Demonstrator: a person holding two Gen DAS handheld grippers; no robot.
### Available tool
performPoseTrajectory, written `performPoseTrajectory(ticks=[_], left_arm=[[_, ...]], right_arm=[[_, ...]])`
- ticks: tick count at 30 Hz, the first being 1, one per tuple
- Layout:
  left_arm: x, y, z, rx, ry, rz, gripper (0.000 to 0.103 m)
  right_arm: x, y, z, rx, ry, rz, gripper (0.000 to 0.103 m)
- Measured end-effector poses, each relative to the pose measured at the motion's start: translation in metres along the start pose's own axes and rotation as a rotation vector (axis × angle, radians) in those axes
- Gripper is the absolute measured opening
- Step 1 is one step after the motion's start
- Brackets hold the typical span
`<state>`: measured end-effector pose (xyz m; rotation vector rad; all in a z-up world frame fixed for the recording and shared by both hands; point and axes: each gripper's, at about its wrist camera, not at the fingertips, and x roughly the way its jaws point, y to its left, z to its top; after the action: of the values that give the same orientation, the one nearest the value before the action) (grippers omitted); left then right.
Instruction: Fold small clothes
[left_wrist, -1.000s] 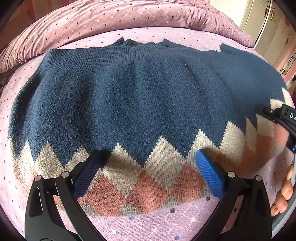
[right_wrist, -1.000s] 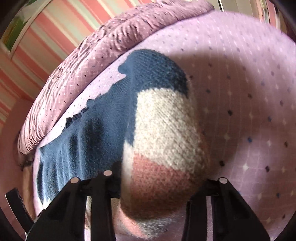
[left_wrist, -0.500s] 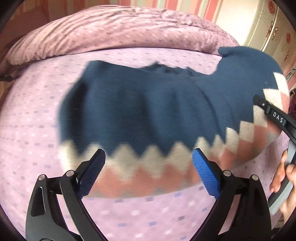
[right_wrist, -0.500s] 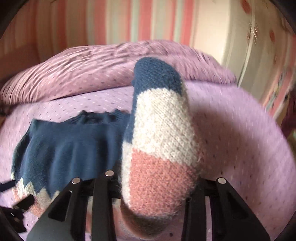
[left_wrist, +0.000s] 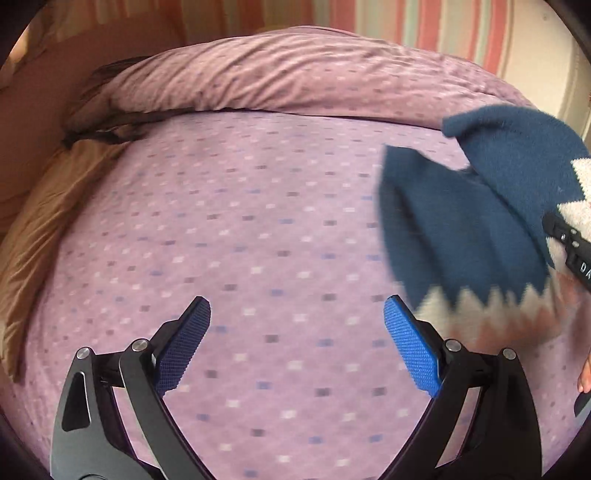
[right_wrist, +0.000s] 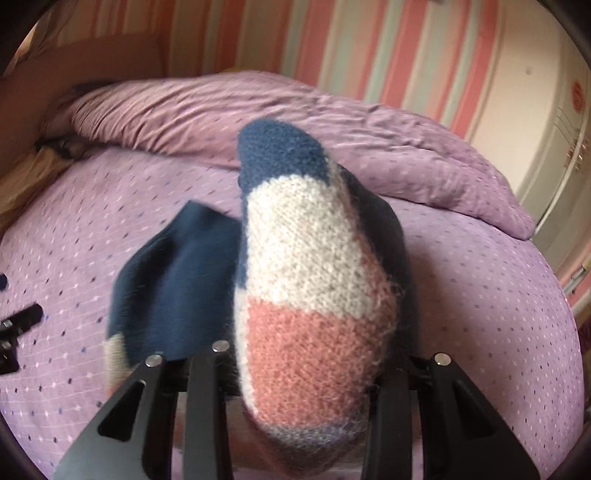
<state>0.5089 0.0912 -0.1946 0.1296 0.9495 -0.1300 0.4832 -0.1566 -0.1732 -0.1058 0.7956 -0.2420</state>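
Note:
A small navy knit sweater (left_wrist: 461, 236) with a cream and salmon zigzag hem hangs lifted at the right of the left wrist view. My right gripper (right_wrist: 295, 373) is shut on the sweater's hem (right_wrist: 314, 332), which bulges up between the fingers and hides the pads. Its black tip (left_wrist: 570, 247) shows at the right edge of the left wrist view. My left gripper (left_wrist: 297, 343) is open and empty over the purple bed sheet (left_wrist: 240, 240), left of the sweater. The left gripper's tip (right_wrist: 16, 328) shows at the far left of the right wrist view.
A rolled purple duvet (left_wrist: 295, 74) lies along the far side of the bed. A tan pillow (left_wrist: 40, 221) sits at the left edge. A striped wall (right_wrist: 332, 48) and a white wardrobe (right_wrist: 554, 129) stand behind and to the right.
The right gripper has lifted the sweater off the bed and carried it to the right. The left gripper, which straddled the hem, is now over bare sheet.

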Motion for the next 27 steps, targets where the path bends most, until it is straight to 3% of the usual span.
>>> performPoseTrajectory(ticks=[5,10,11,13,15,17,22,27], left_arm=[[-0.005,0.04,-0.008,-0.033,-0.008,0.038,0.094],[-0.005,0.068,-0.016,-0.095,-0.002,0.045,0.094],[-0.005,0.071,-0.016,-0.097,-0.003,0.048,0.094],[-0.007,0.073,-0.013,-0.095,-0.006,0.056,0.095],[-0.009,0.072,-0.009,-0.093,-0.01,0.053,0.095],[-0.014,0.071,-0.004,-0.087,-0.019,0.051,0.095],[-0.03,0.054,0.023,-0.069,-0.045,-0.021,0.096],[-0.034,0.001,0.055,-0.009,-0.073,-0.147,0.097]], right_arm=[[0.036,0.059,-0.02,-0.092,0.113,-0.006,0.036],[0.041,0.084,-0.036,-0.224,0.122,-0.09,0.042],[0.039,0.083,-0.034,-0.231,0.13,-0.092,0.043],[0.03,0.08,-0.03,-0.243,0.121,-0.07,0.057],[0.022,0.078,-0.024,-0.225,0.112,0.016,0.071],[0.003,0.067,-0.02,-0.197,0.104,0.132,0.074],[-0.042,0.03,-0.02,-0.125,0.066,0.289,0.086],[-0.052,-0.033,-0.013,-0.024,0.057,0.264,0.087]])
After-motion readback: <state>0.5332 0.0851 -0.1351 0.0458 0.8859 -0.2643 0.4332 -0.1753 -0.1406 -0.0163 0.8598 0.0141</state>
